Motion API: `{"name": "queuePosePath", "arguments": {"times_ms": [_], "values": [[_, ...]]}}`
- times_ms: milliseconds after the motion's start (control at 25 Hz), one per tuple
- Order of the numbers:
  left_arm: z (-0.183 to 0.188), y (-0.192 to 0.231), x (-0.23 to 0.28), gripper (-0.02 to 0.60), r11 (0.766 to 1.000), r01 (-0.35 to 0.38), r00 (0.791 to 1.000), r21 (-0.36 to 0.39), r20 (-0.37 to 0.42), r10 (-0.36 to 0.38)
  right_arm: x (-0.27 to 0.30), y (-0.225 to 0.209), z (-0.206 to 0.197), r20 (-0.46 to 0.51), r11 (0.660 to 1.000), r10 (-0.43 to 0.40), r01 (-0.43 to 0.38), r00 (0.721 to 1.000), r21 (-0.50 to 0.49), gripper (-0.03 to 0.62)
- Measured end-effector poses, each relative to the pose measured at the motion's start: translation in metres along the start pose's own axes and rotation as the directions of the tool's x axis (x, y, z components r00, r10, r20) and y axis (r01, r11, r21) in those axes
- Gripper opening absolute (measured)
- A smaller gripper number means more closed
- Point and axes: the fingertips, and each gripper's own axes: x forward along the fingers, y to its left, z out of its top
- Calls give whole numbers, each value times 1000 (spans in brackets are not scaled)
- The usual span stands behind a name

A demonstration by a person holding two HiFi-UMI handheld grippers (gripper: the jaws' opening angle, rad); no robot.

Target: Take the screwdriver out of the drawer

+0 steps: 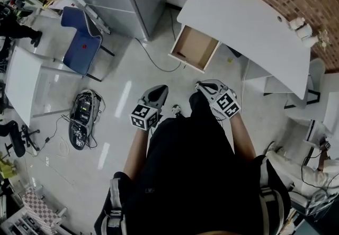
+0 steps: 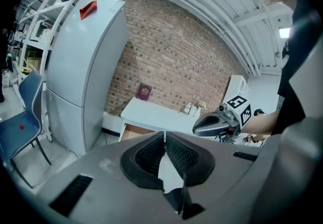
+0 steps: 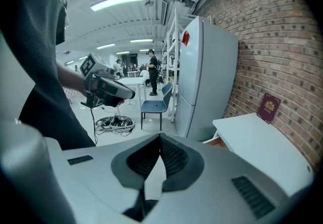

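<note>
I can't find the screwdriver in any view. The drawer (image 1: 195,48) hangs pulled open under the white desk (image 1: 249,22), and the part of its brown floor I can see looks bare, so the tool may sit further back under the desktop. I judge this as the approach step: both grippers are well short of the drawer. The left gripper (image 2: 165,140) is clenched on nothing, and so is the right gripper (image 3: 160,142). Next I'd step closer, look inside, and spread one pair of jaws. The maroon book (image 3: 268,107) bears a gold emblem, but its lettering is too small to read.
</note>
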Motion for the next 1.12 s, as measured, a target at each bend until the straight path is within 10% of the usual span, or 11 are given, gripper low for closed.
{"name": "queuePosePath", "arguments": {"times_ms": [1120], "values": [[7, 55, 38, 23, 982, -165, 986, -90, -43, 162, 79, -88, -15, -64, 993, 117, -118, 991, -11, 55]]}}
